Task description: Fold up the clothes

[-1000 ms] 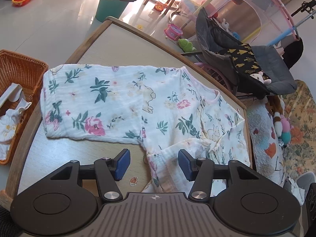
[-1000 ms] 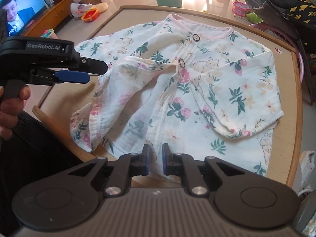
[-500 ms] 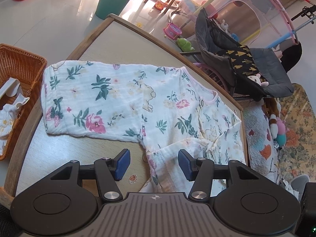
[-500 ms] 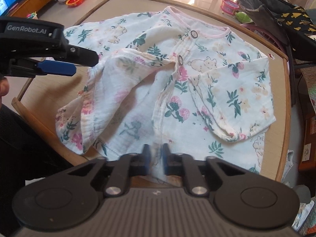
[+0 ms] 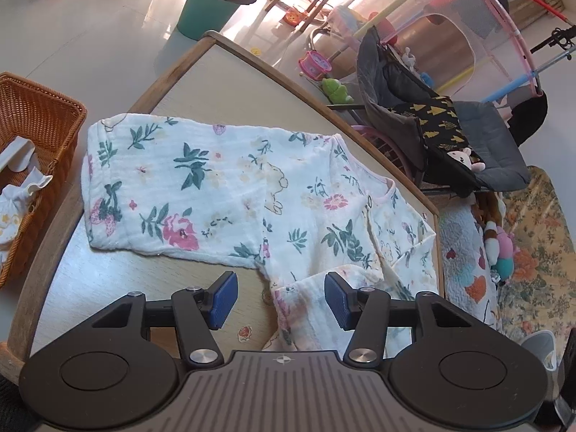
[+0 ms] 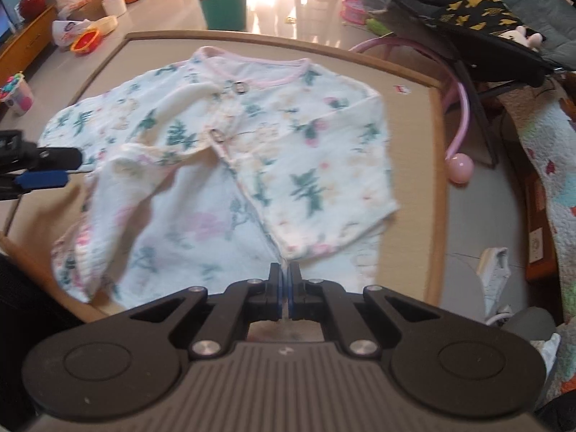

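Right claw (image 6: 286, 297) — clamped on shirt (image 6: 230, 165) hem at table (image 6: 410, 136) near edge; left claw (image 5: 279, 300) half-wide, empty. One sleeve folded in — other sleeve and body remain.

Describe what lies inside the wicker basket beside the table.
Inside the basket lie white clothes, one with a ruffled edge. Whatever is beneath them, and the basket's far side, cannot be seen.
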The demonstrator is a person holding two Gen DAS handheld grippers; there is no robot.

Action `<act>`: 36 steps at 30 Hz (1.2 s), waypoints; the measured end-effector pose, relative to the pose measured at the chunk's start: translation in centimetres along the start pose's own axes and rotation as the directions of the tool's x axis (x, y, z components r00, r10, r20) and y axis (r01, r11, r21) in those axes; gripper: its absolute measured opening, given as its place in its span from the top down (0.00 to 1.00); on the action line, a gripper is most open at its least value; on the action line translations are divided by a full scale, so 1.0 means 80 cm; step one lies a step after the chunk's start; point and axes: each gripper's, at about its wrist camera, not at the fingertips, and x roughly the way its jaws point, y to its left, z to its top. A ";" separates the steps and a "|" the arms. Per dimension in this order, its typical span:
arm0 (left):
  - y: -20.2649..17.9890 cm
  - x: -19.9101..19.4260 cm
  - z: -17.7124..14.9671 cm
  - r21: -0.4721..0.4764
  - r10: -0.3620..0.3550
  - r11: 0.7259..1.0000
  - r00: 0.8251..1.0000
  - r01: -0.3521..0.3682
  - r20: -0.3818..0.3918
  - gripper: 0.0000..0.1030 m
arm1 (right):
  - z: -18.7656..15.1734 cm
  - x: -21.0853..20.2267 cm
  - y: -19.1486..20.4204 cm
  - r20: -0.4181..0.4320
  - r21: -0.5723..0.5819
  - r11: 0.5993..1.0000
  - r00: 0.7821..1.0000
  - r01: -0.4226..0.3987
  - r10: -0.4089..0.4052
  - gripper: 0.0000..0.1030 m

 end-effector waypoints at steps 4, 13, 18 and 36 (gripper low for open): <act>-0.005 0.002 -0.002 0.021 -0.005 1.000 1.000 0.005 0.003 0.48 | 0.005 0.007 -0.027 0.009 0.008 0.998 0.998 0.065 -0.065 0.97; -0.013 0.011 0.002 0.048 0.033 0.998 0.999 -0.033 0.002 0.48 | 0.012 0.031 -0.043 -0.010 -0.028 0.991 0.991 0.131 -0.131 0.97; -0.004 0.012 0.022 0.053 0.136 0.989 0.991 -0.136 0.008 0.48 | 0.006 0.027 -0.042 -0.058 -0.014 0.990 0.988 -0.141 0.140 0.92; -0.067 0.074 0.073 0.273 0.416 0.885 0.904 -0.378 -0.094 0.48 | 0.049 0.042 -0.125 0.030 0.135 0.988 0.997 -0.075 0.072 0.70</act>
